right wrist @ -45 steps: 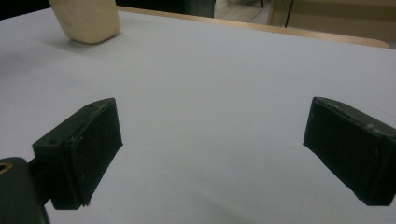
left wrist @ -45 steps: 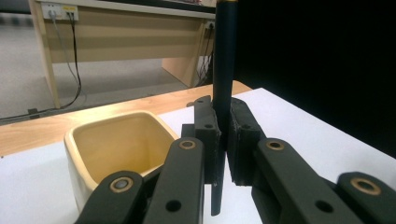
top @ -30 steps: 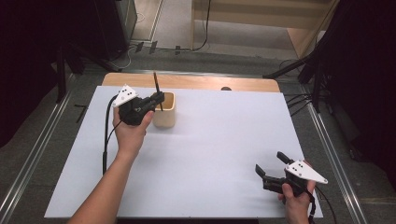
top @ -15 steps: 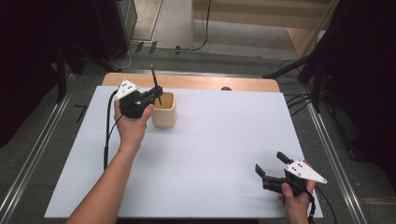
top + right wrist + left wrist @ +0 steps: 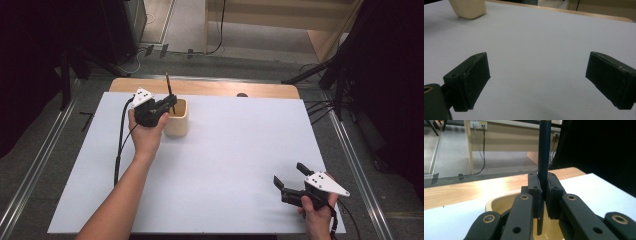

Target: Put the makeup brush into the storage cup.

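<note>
A dark pen (image 5: 168,86) (image 5: 544,157) stands nearly upright, pinched between the jaws of my left gripper (image 5: 169,104) (image 5: 544,195), which is shut on it. Its lower end hangs inside the mouth of a cream cup (image 5: 176,122) (image 5: 499,203) at the back left of the white table cover. My right gripper (image 5: 290,177) (image 5: 537,82) rests near the front right corner, jaws wide open with nothing between them. The cup (image 5: 469,8) also shows far off in the right gripper view.
The white cover (image 5: 225,150) lies over a wooden table whose bare edge (image 5: 210,89) runs along the back. Cables trail from both grippers. Dark stands and floor cables surround the table.
My left gripper has carried the pen left and down, bringing its lower end into the cup's mouth. The right gripper has stayed put.
</note>
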`<state>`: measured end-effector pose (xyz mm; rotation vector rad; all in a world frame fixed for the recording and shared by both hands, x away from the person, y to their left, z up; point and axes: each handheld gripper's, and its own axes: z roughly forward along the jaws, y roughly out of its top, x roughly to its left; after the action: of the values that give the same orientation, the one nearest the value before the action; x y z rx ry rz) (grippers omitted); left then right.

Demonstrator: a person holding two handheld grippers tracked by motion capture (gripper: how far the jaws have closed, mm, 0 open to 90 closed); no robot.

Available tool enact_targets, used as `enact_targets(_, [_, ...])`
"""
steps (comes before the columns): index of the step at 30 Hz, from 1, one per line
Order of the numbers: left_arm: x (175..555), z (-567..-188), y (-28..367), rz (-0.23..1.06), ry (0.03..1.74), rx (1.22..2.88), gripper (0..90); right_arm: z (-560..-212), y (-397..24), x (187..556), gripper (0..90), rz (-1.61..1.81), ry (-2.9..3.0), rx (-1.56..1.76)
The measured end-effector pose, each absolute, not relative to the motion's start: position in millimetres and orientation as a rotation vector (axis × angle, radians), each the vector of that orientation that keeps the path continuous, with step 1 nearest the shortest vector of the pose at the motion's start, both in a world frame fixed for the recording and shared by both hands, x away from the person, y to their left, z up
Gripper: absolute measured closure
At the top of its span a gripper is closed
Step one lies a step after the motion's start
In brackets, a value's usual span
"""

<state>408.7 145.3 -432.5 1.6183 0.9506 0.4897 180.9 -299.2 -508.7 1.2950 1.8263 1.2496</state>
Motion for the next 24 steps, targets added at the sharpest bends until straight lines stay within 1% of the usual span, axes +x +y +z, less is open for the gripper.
enact_targets(7, [410.1, -442.7, 145.2, 0.461, 0.979, 1.670, 84.9, -509.4, -299.3, 181.5, 5.6, 1.244, 1.826, 1.300])
enact_targets(13, [409.9, -442.6, 144.0, 0.477, 0.969, 1.693, 84.9, -510.3, -300.3, 182.2, 5.6, 1.242, 1.827, 1.309])
enact_targets(20, [411.0, -440.7, 145.0, 0.447, 0.973, 1.715, 84.2, -510.8, -300.5, 182.7, 5.6, 1.238, 1.824, 1.320])
enact_targets(22, [412.1, -439.6, 144.3, 0.437, 0.979, 1.723, 83.0, -511.0, -300.6, 182.8, 5.6, 1.235, 1.825, 1.317])
enact_targets(24, [413.2, -438.5, 143.7, 0.424, 0.984, 1.733, 78.9, -511.2, -300.5, 183.0, 5.6, 1.232, 1.825, 1.317])
